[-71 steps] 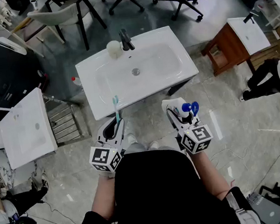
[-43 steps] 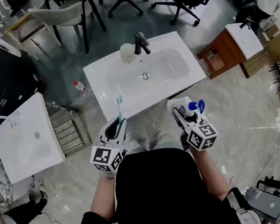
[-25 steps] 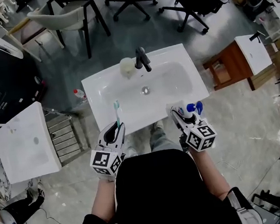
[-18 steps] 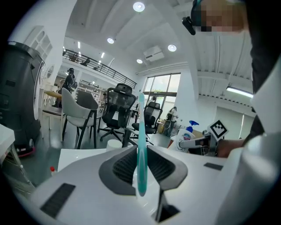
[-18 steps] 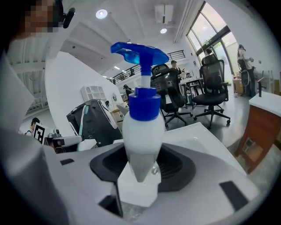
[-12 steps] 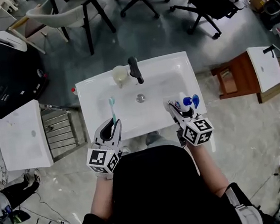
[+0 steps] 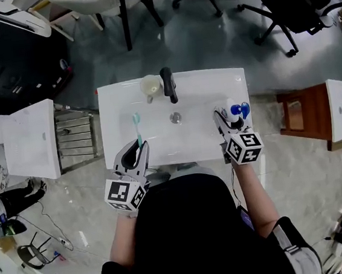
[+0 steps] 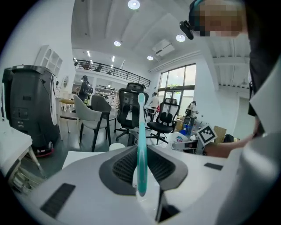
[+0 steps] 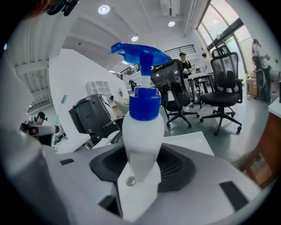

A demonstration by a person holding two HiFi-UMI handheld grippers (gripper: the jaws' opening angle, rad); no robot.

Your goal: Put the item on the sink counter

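Toothbrush pinched upright between nearly closed fingers of left gripper, at front-left edge of sink surface. Spray bottle clamped upright between wide-set fingers of right gripper, over surface's right side. Cup beside faucet at back edge.
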